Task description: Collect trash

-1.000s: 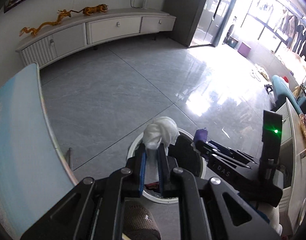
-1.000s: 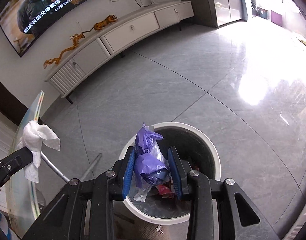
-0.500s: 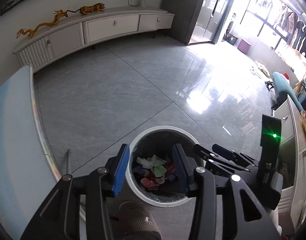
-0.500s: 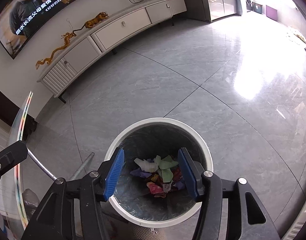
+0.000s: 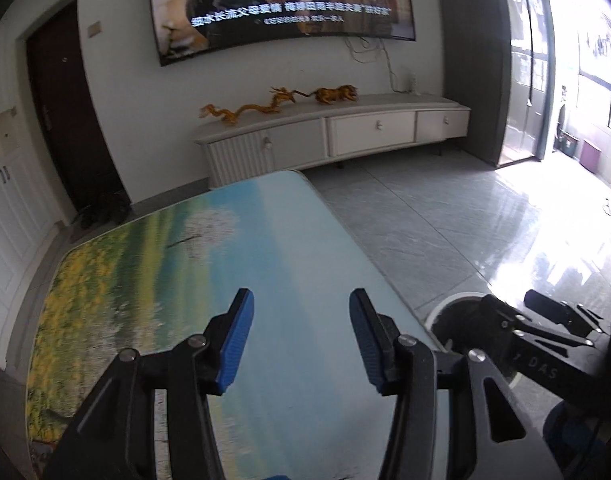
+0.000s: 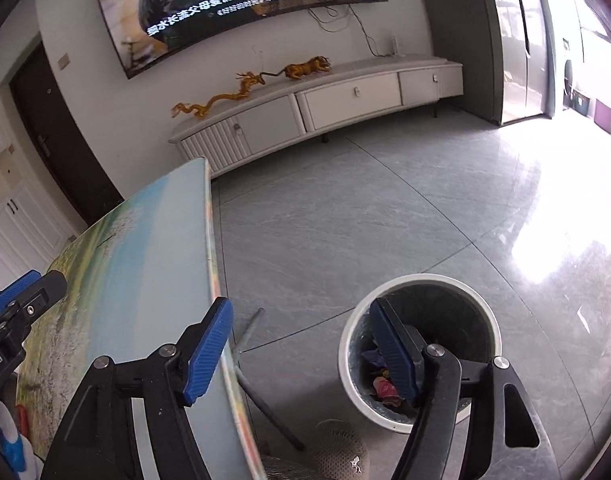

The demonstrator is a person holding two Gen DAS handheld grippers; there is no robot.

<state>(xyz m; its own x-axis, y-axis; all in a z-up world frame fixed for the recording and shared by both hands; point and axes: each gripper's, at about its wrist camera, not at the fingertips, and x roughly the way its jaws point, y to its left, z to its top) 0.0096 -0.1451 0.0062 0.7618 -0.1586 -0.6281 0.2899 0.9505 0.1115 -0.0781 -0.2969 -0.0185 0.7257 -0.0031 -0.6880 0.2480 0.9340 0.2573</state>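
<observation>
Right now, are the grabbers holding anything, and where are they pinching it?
Nothing is held. The left gripper is open over the table, and the right gripper is open near the bin.

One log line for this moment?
left gripper: open, empty | right gripper: open, empty | bin: holds trash | table: none seen

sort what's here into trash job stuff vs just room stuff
Job:
- trash bin on the floor
- wrappers in it
- left gripper, jaws open, empty
- right gripper, jaws open, empty

Room:
- table
- TV
- cabinet
- dragon figurine
</observation>
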